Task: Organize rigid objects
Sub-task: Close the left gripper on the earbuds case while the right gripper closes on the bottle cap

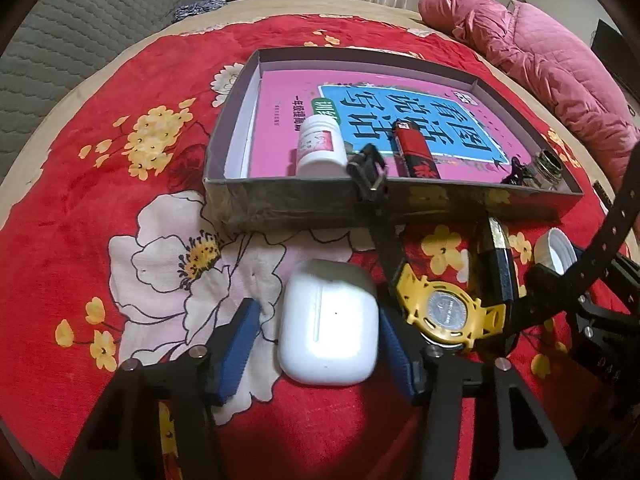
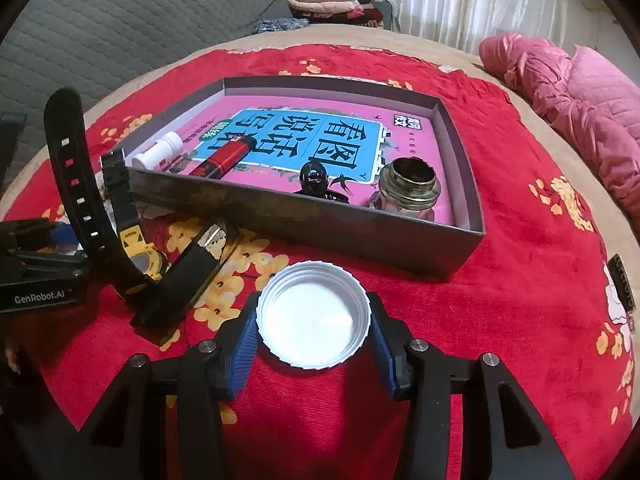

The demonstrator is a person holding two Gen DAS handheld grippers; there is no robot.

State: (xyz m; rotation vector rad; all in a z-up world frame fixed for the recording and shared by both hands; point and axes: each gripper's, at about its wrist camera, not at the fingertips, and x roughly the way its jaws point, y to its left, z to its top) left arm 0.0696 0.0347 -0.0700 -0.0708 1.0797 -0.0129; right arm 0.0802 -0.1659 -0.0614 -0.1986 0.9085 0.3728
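**Straddling a white case and a white lid on the red floral blanket**

Resting on the red flowered blanket [image 1: 100, 128], a glossy white rounded-rectangle plastic earbud case [image 1: 328, 328] lies between the blue-padded fingers of the left gripper [image 1: 320, 354]. Its right pad [image 1: 396, 352] sits against the case's side, while the left pad [image 1: 236, 352] stands apart from it with a strip of blanket showing between, so the jaws are not clamped on the case.

A white ribbed plastic screw lid [image 2: 314, 316], lying hollow side up, sits between the 2 blue pads of the right gripper [image 2: 314, 334]. Both pads appear to touch its rim; I cannot tell whether they press.

Between the 2 grippers lies a yellow-and-black wristwatch [image 1: 444, 312] face down, its black perforated straps rising upward, just beside a black rectangular block with a shiny band [image 2: 188, 276].

Beyond these things stands a shallow grey cardboard box [image 1: 280, 200]. Flat in its bottom lies a pink-and-blue book [image 2: 320, 136]. On the book are a small white plastic pill bottle [image 1: 320, 146] on its side, a red-and-black lighter [image 1: 414, 148], a small black glossy clip [image 2: 316, 180] and a clear glass jar with a brass-coloured threaded mouth [image 2: 408, 188], uncapped.

Farther off, a pink quilted jacket [image 1: 540, 64] lies at the bed's edge.
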